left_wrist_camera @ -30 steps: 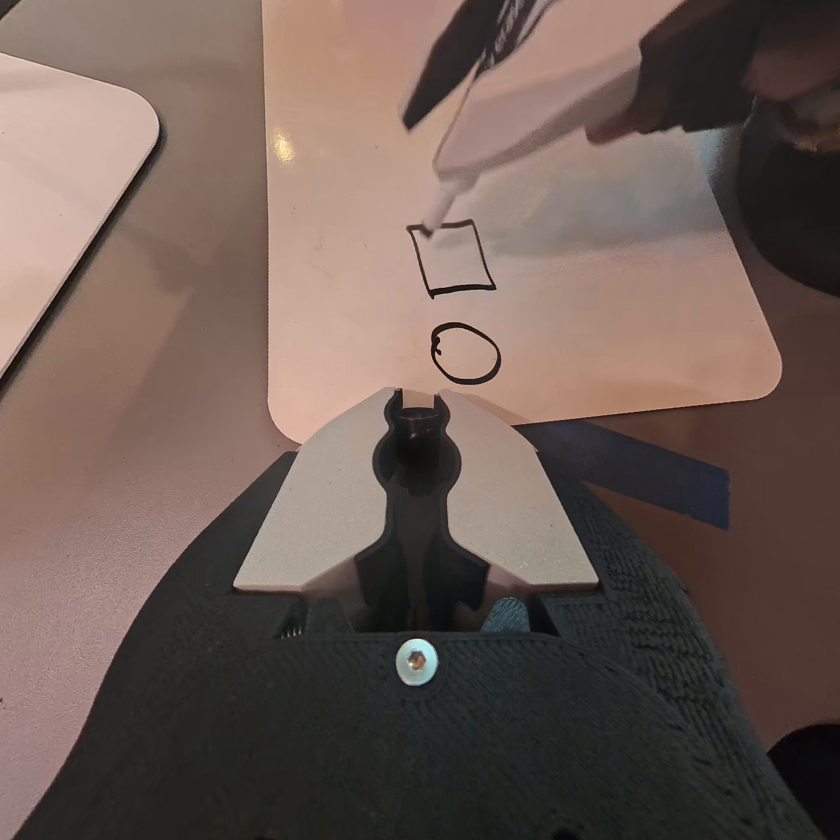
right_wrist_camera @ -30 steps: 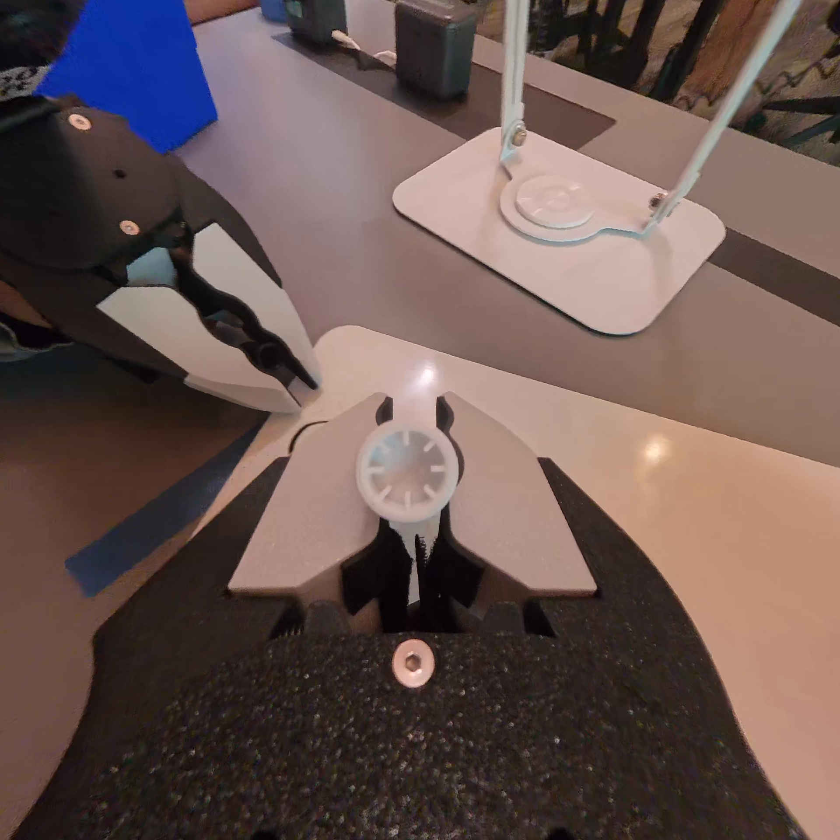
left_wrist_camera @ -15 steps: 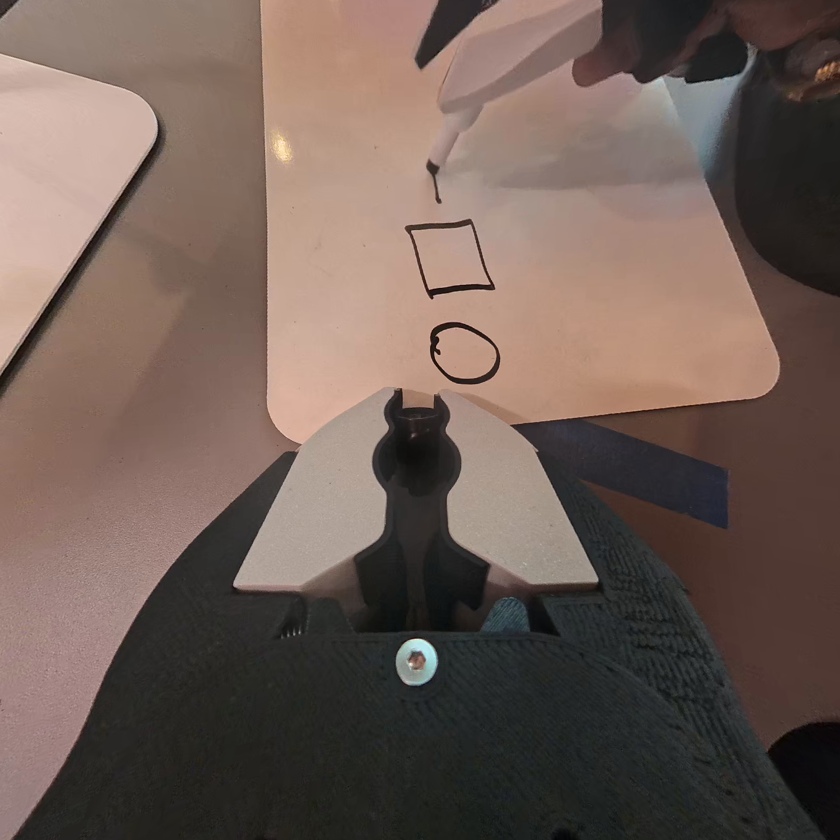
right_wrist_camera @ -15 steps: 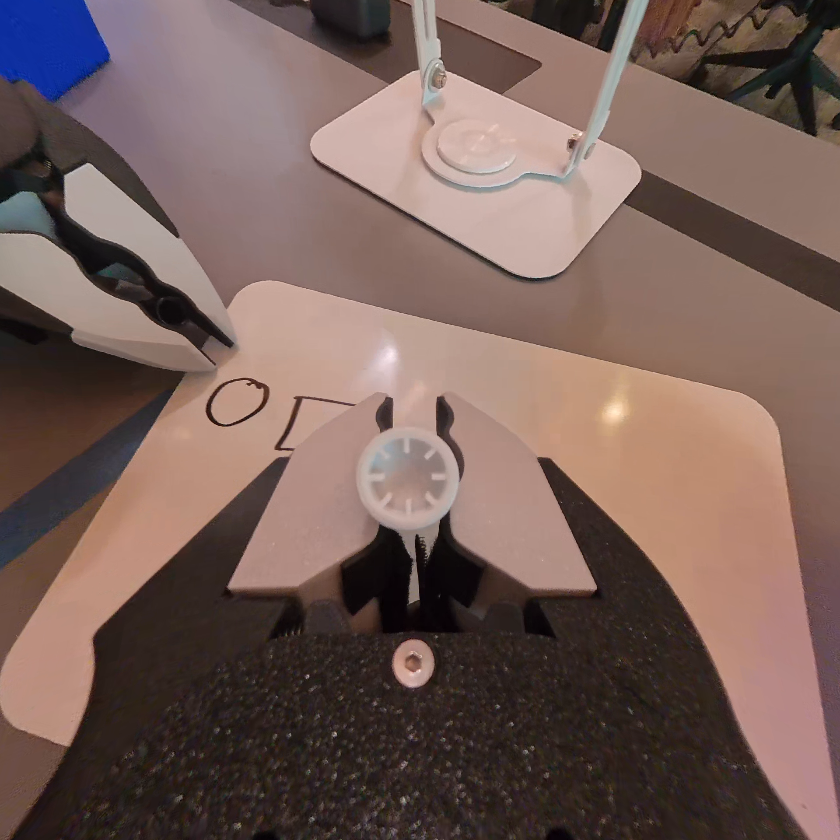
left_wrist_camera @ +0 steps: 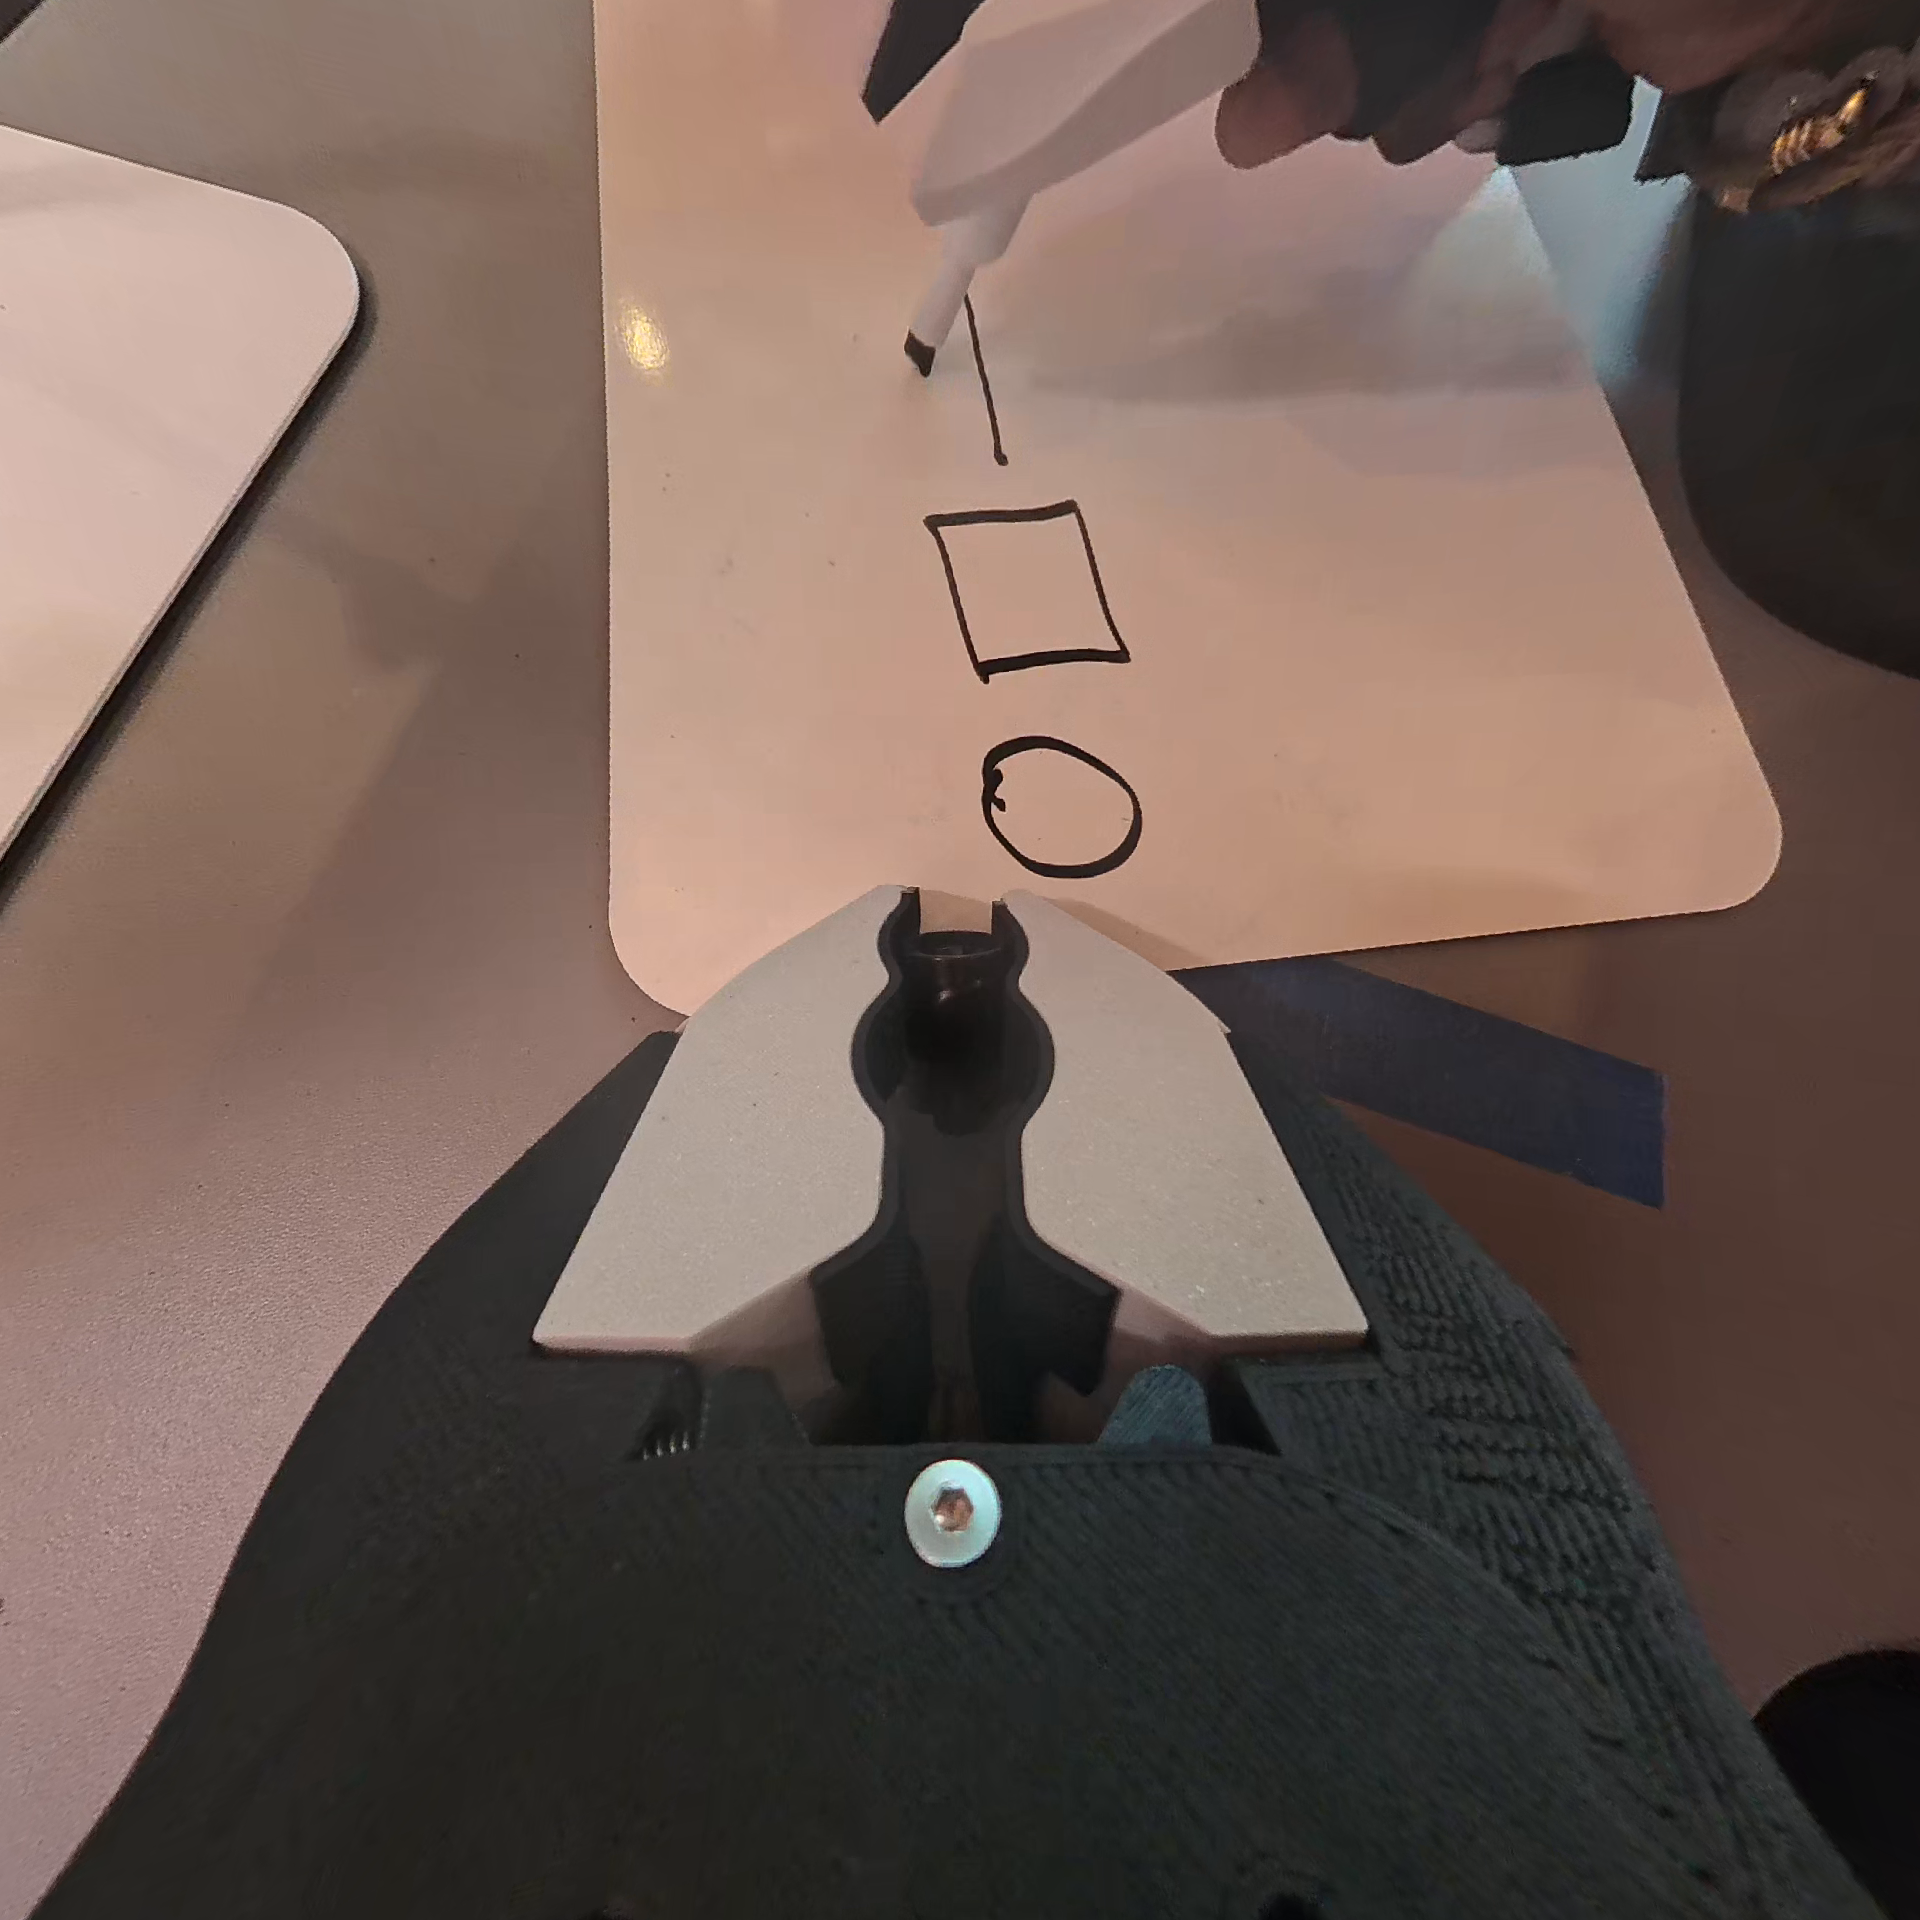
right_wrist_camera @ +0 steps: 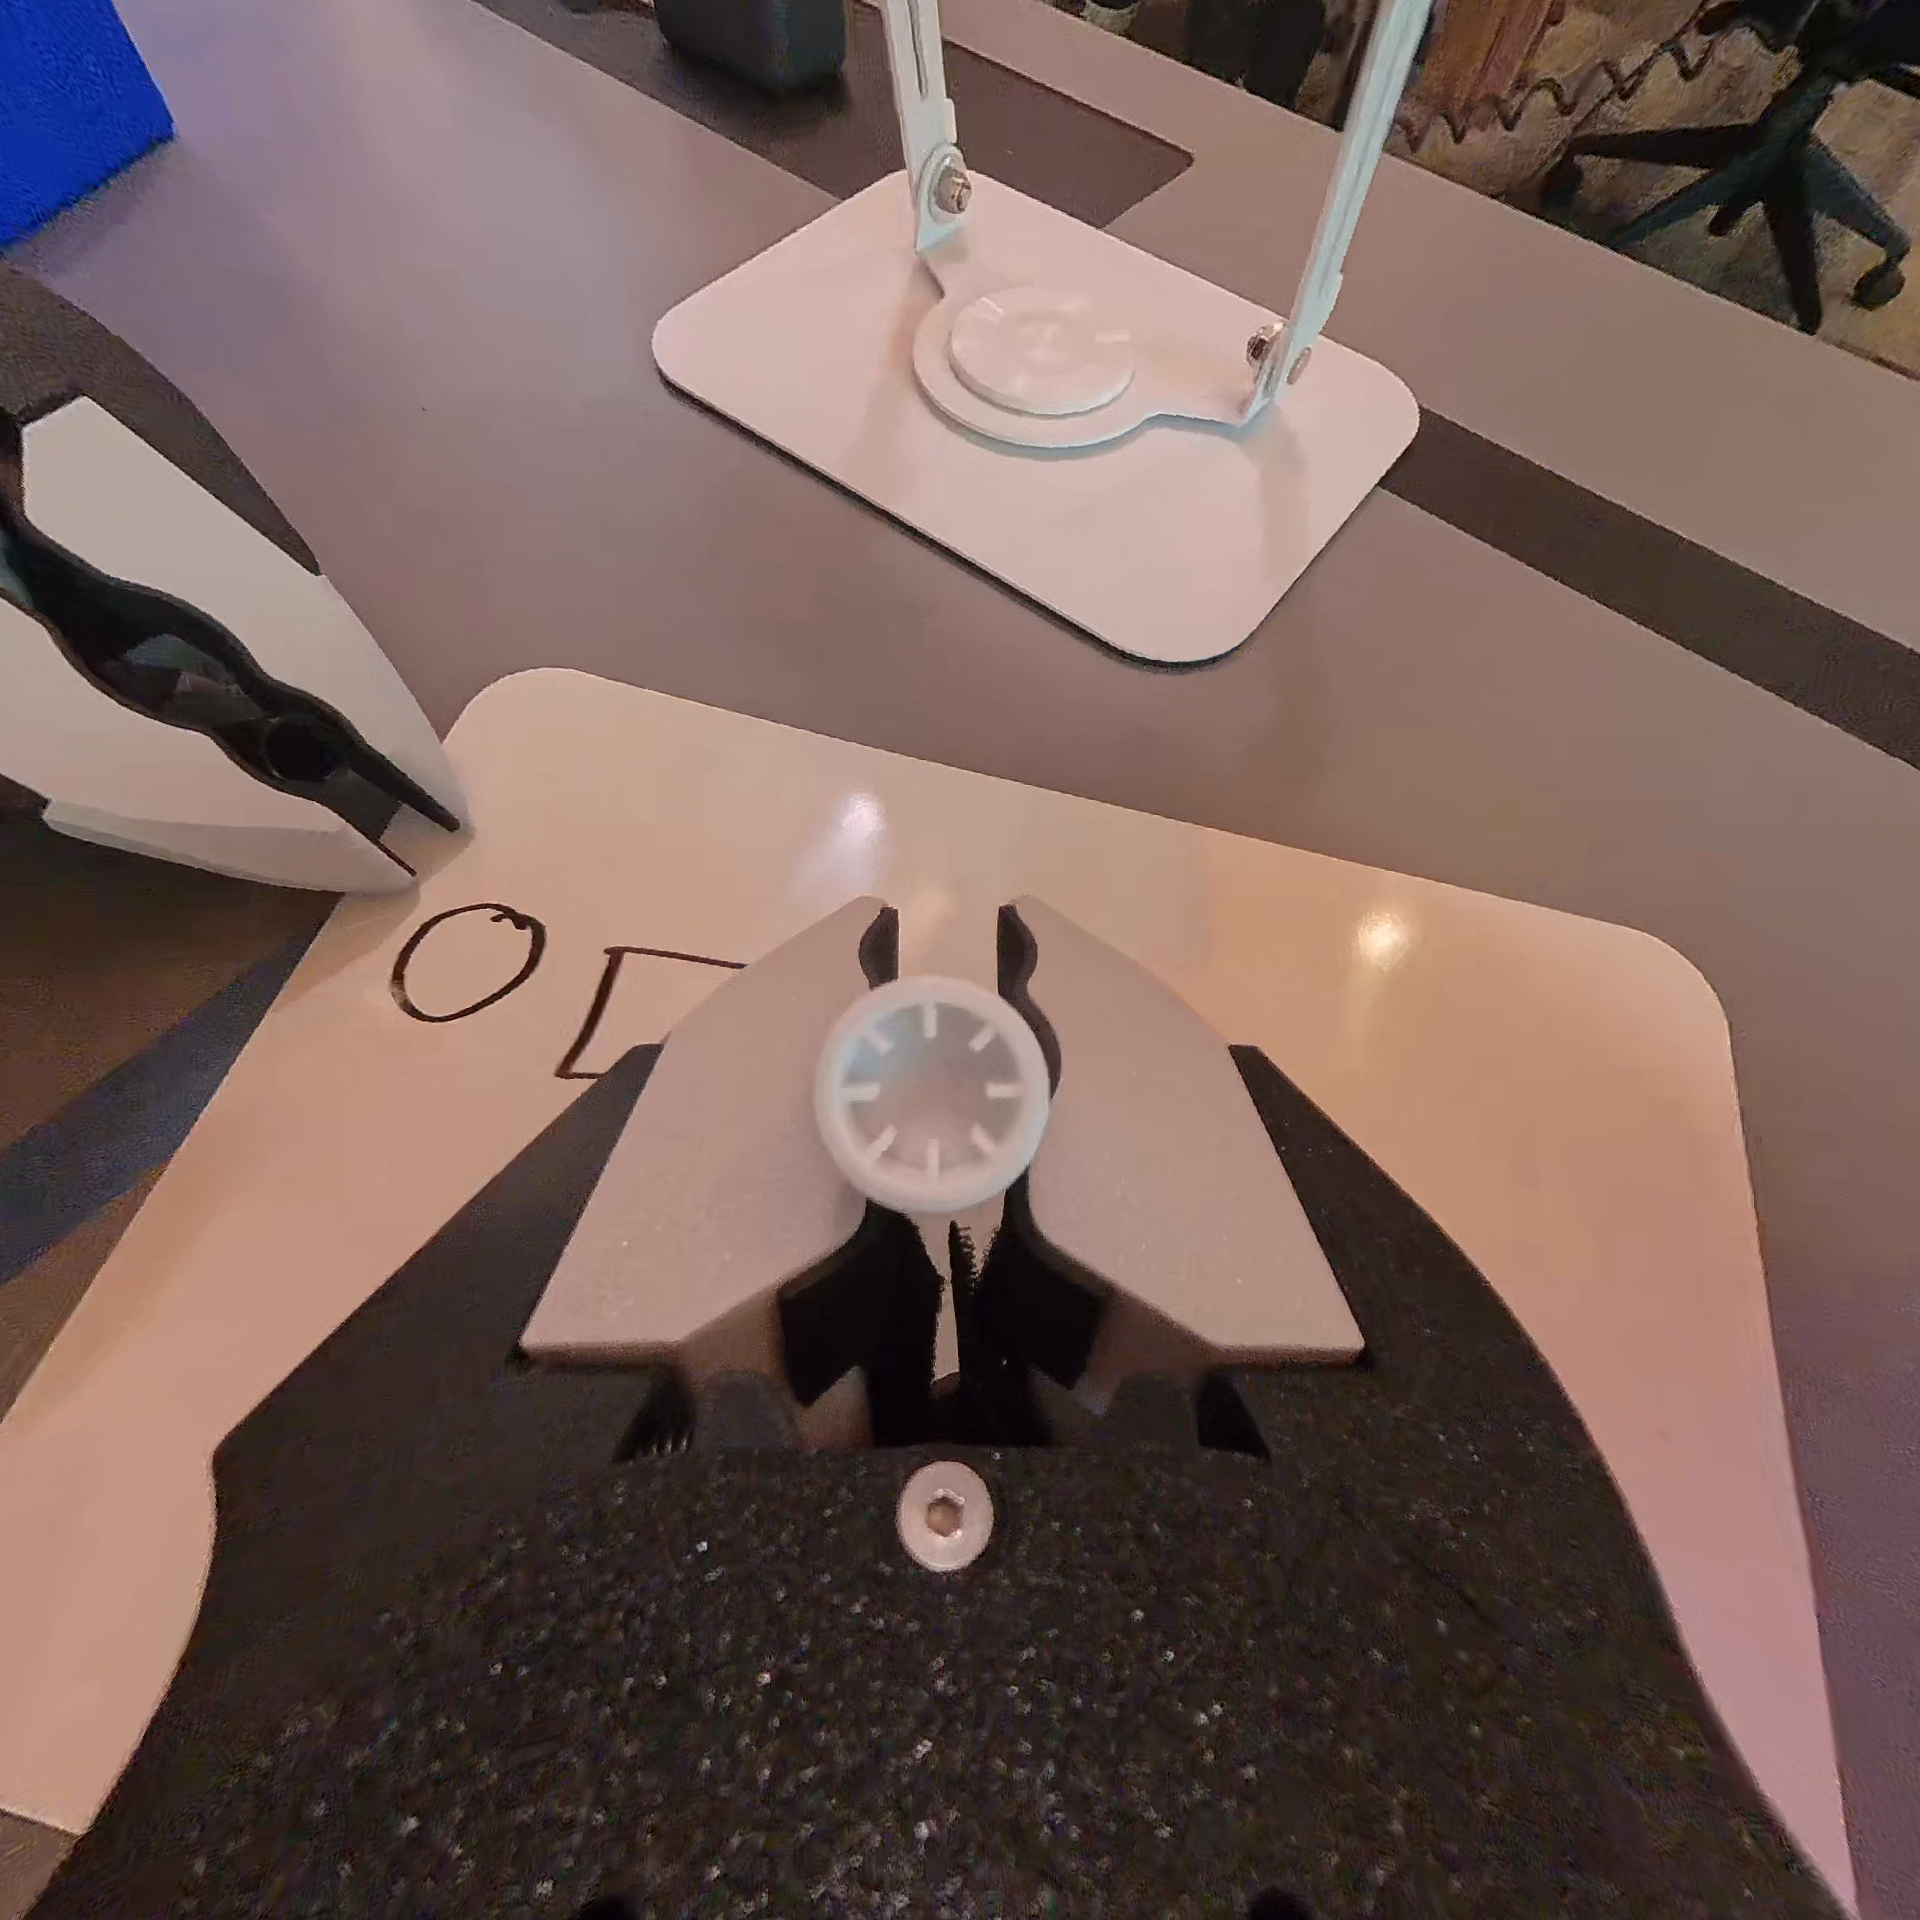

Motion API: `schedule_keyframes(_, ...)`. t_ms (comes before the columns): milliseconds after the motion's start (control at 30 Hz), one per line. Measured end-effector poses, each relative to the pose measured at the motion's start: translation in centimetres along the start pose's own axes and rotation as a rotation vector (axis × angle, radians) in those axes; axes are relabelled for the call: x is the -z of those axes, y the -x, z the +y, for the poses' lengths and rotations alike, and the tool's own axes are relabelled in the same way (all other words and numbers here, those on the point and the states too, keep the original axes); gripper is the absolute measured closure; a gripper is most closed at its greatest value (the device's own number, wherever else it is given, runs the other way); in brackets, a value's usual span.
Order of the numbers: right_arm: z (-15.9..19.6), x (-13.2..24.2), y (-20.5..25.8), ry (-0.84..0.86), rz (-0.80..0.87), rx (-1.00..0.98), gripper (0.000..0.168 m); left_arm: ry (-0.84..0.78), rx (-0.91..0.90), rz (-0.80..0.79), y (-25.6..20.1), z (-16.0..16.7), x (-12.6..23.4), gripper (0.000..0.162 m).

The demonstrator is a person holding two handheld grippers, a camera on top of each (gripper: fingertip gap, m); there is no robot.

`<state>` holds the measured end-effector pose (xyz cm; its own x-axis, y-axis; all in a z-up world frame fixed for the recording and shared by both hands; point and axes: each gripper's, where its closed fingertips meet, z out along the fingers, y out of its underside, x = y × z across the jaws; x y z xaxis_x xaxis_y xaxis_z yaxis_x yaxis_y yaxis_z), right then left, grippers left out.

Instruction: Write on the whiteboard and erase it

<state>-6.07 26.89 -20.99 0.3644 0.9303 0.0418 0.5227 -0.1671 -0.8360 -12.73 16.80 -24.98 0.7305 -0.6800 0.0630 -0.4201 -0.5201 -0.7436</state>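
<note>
A white whiteboard (left_wrist_camera: 1351, 623) lies flat on the brown table; it also shows in the right wrist view (right_wrist_camera: 1403, 1091). It bears a drawn circle (left_wrist_camera: 1060, 816), a square (left_wrist_camera: 1029, 592) and a straight line (left_wrist_camera: 982, 384). My right gripper (right_wrist_camera: 940, 914) is shut on a white marker (right_wrist_camera: 930, 1101). In the left wrist view the marker's black tip (left_wrist_camera: 920, 353) touches the board just left of the line. My left gripper (left_wrist_camera: 958, 899) is at the board's near edge, shut on a small black cap (left_wrist_camera: 951, 966). It shows in the right wrist view (right_wrist_camera: 416, 831) beside the circle.
A white stand base (right_wrist_camera: 1039, 416) with two upright arms sits beyond the board, also at the left in the left wrist view (left_wrist_camera: 125, 520). Blue tape (left_wrist_camera: 1455, 1081) lies by the board's near edge. A dark round object (left_wrist_camera: 1818, 416) stands right of the board. Some 12 centimetres of space lies between my two pairs of fingers.
The marker left the square's corner, moved farther along the board and drew a straight line beyond it. Its tip now sits left of that line. The left gripper has stayed put.
</note>
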Motion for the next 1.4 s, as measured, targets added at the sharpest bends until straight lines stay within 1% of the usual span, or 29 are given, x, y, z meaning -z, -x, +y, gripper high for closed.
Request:
schedule_keyframes(133, 0.7, 0.9, -1.4, 0.010, 0.039, -0.018, 0.149, 0.000, 0.000, 0.000, 0.0, 0.0, 0.0, 0.148)
schedule_keyframes(300, 1.5, 2.0, -0.5, 0.032, 0.032, -0.017, 0.149, 0.000, 0.001, 0.002, 0.0, 0.0, 0.0, 0.148)
schedule_keyframes(400, 1.3, 2.3, -0.4, 0.026, 0.032, -0.018, 0.149, 0.000, 0.001, 0.002, 0.0, 0.0, 0.0, 0.148)
schedule_keyframes(533, 0.2, 1.8, -2.8, -0.007, 0.063, -0.030, 0.149, 0.000, -0.001, 0.002, 0.0, 0.0, 0.0, 0.148)
schedule_keyframes(733, -0.1, 0.2, -4.8, 0.016, 0.067, -0.029, 0.150, 0.000, 0.000, 0.003, 0.0, 0.0, 0.0, 0.148)
schedule_keyframes(1133, 0.4, 0.2, -4.9, 0.033, 0.070, -0.031, 0.150, 0.000, 0.000, 0.003, 0.0, 0.0, 0.0, 0.148)
schedule_keyframes(1400, 1.9, 2.5, -2.5, 0.044, 0.060, -0.053, 0.149, 0.000, 0.001, 0.004, 0.0, 0.0, 0.0, 0.148)
